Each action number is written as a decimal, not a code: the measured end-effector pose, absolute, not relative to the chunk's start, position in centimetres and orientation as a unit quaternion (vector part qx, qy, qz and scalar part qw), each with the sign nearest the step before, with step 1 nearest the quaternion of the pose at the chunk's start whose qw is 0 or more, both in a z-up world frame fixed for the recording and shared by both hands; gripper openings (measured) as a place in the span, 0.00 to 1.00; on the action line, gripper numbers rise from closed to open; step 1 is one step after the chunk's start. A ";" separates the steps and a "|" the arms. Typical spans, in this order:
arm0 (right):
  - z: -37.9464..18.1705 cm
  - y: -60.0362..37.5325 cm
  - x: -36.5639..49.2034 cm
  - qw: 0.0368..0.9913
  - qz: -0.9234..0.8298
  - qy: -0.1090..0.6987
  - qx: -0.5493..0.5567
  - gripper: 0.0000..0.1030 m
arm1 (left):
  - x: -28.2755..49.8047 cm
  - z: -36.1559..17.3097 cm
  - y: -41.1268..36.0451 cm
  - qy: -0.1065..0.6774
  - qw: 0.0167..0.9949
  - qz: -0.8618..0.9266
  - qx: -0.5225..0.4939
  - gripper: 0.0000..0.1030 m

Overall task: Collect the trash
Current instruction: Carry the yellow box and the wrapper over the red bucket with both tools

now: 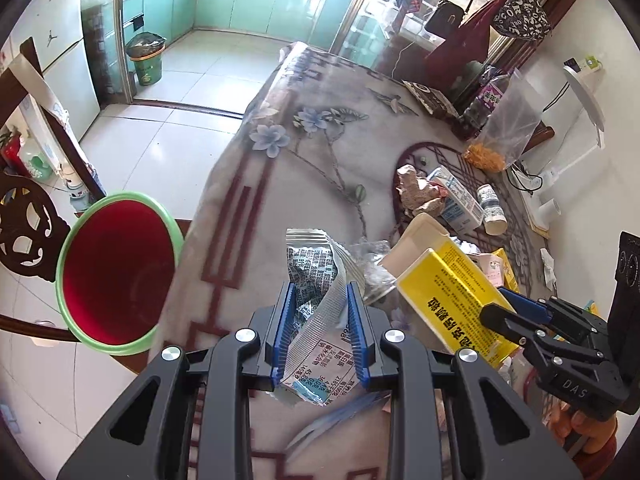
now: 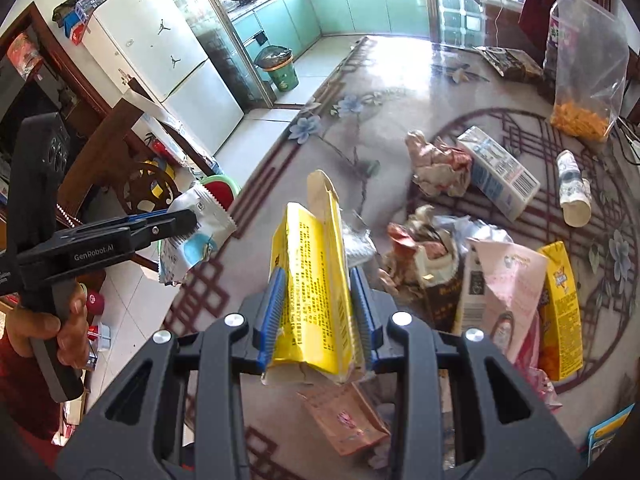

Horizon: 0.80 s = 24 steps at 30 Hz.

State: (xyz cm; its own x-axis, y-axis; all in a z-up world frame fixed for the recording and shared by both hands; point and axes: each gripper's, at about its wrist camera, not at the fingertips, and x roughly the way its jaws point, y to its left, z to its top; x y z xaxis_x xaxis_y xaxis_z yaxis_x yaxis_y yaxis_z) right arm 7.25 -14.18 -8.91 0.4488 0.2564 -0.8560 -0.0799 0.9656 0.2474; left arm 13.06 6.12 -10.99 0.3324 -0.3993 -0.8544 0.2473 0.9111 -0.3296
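My left gripper (image 1: 320,296) is shut on a crumpled silver snack wrapper (image 1: 314,280), held above the table near its left edge; in the right wrist view the same left gripper (image 2: 176,222) and wrapper (image 2: 196,232) appear at left. My right gripper (image 2: 318,284) is shut on a flattened yellow carton (image 2: 310,292), lifted off the table; the left wrist view shows this carton (image 1: 448,300) with the right gripper (image 1: 504,308) on it. A red bin with a green rim (image 1: 116,268) stands on the floor left of the table.
More trash lies on the flowered table (image 2: 360,92): a blue-white milk carton (image 2: 498,172), crumpled paper (image 2: 438,164), a small white bottle (image 2: 574,194), a pink packet (image 2: 508,284), a yellow juice box (image 2: 560,308). A clear bag of orange snacks (image 2: 584,92) stands at the back right.
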 end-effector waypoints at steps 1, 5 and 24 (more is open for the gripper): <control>-8.9 -13.6 7.5 0.847 0.097 0.515 0.086 0.32 | 13.3 -11.0 6.6 0.542 0.813 -0.199 -0.070 0.23; -8.7 -11.8 8.1 0.848 0.089 0.515 0.085 0.32 | 14.2 -11.2 9.1 0.540 0.814 -0.200 -0.071 0.23; -10.2 0.4 13.4 0.836 0.133 0.524 0.095 0.32 | 17.7 -15.3 22.5 0.566 0.807 -0.144 -0.083 0.23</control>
